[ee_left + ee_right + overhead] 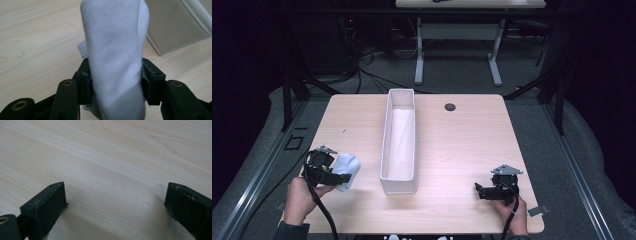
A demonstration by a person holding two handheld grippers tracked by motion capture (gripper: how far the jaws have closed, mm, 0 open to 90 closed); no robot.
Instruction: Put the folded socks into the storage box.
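The long, narrow white fabric bin (400, 145) stood lengthwise down the middle of the pale wooden table (462, 145) and served as the landmark for everything else.

To the left of the bin's near end, and just apart from it, the left gripper (343, 176) was clamped on a bundled white knitted sock (347, 171). In the left gripper view the sock (115, 55) rose between the two black jaws, whose pads pressed into the cloth on both sides, and a corner of the bin (175, 25) showed beyond it to the upper right. A ribbed edge of the sock stuck out just behind the bundle on its left side. The bundle appeared to be off the table surface, though how far could not be told. The person's left hand (299, 200) held that gripper from the table's near edge, and a black cable (324, 215) trailed back from it.

To the right of the bin's near end, well apart from it, the right gripper (478, 191) sat low over the table in the person's right hand (512, 212), pointing toward the bin. In the right gripper view its jaws stood wide apart, with bare wood grain (112, 182) between them and nothing held.

A small dark round grommet (450, 106) was set in the tabletop to the right of the bin's far end.
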